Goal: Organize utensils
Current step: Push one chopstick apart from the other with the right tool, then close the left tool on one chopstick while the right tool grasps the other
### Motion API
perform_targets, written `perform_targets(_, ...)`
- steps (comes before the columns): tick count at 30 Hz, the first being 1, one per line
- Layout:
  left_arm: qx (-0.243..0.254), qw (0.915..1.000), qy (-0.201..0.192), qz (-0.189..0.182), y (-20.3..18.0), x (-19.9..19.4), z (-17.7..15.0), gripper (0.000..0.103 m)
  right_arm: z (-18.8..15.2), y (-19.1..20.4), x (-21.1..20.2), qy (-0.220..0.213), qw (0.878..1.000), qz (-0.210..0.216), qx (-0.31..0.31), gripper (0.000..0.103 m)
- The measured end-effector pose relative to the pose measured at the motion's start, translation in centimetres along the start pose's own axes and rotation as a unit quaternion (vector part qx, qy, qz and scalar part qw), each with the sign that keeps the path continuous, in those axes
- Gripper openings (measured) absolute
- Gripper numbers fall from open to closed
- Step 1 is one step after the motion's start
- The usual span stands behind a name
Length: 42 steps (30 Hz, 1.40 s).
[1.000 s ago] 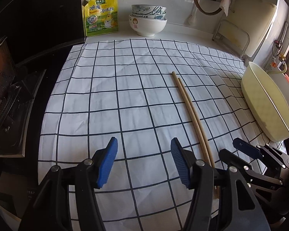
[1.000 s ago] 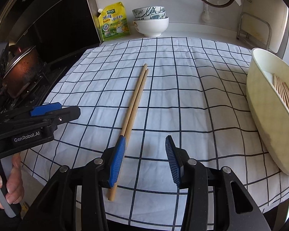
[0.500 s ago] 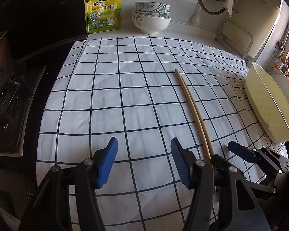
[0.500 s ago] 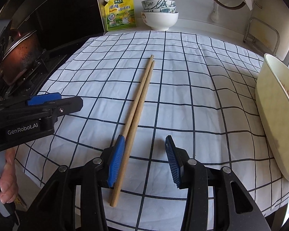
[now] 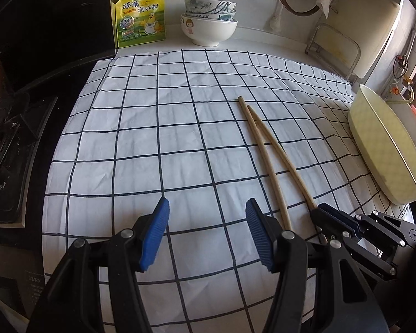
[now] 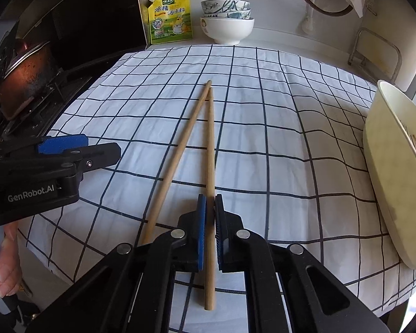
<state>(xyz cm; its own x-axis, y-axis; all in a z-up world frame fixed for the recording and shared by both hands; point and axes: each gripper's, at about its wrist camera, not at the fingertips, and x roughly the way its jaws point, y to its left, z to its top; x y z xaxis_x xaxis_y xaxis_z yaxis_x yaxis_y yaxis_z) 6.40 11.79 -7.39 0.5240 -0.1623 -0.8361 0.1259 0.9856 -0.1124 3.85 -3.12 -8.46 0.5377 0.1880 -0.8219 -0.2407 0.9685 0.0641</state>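
Note:
Two long wooden chopsticks lie on the checked cloth (image 6: 263,138). My right gripper (image 6: 210,213) is shut on the right chopstick (image 6: 210,144) near its near end. The left chopstick (image 6: 177,152) lies free beside it, their far tips touching. In the left wrist view both chopsticks (image 5: 266,155) run toward the right gripper (image 5: 332,219). My left gripper (image 5: 206,230) is open and empty over the cloth (image 5: 152,138), left of the chopsticks. A cream oval tray (image 6: 393,172) at the right edge holds several chopsticks.
A yellow seasoning pouch (image 5: 138,16) and stacked bowls (image 5: 209,22) stand at the back by the wall. A stove with a dark pot (image 6: 22,80) is to the left. A metal rack (image 5: 332,47) stands at the back right. The tray also shows in the left wrist view (image 5: 385,152).
My right gripper has closed on the right chopstick, swinging its near end away from the other one. The left gripper has stayed open and drawn back a little.

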Motion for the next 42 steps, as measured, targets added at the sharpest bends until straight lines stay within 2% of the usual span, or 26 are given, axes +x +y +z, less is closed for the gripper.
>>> perform_targets(15,0.035,0.9993,0.005,0.008,-4.0,2.1,1.0,0.061,-1.4,-6.3,-1.2,-0.007,0.997,-0.036,0.063,0.007)
perform_targets(20,0.036,0.9992,0.006,0.018,-4.4,2.9,1.5,0.061,-1.3,-6.4,-1.4,-0.012,0.998,-0.03,0.061,0.007)
perform_targets(24,0.037,0.9989,0.005,0.028,-4.5,3.4,1.8,0.065,-1.0,-6.5,-1.4,-0.016,0.998,-0.031,0.059,0.013)
perform_targets(38,0.046,0.9976,0.003,0.051,-5.6,4.7,2.4,0.066,-0.4,-6.6,-0.2,-0.016,0.998,-0.035,0.047,0.013)
perform_targets(42,0.053,0.9978,0.0,0.041,-6.3,4.5,2.3,0.046,-0.3,-6.0,-0.1,-0.019,0.998,-0.05,0.025,0.013)
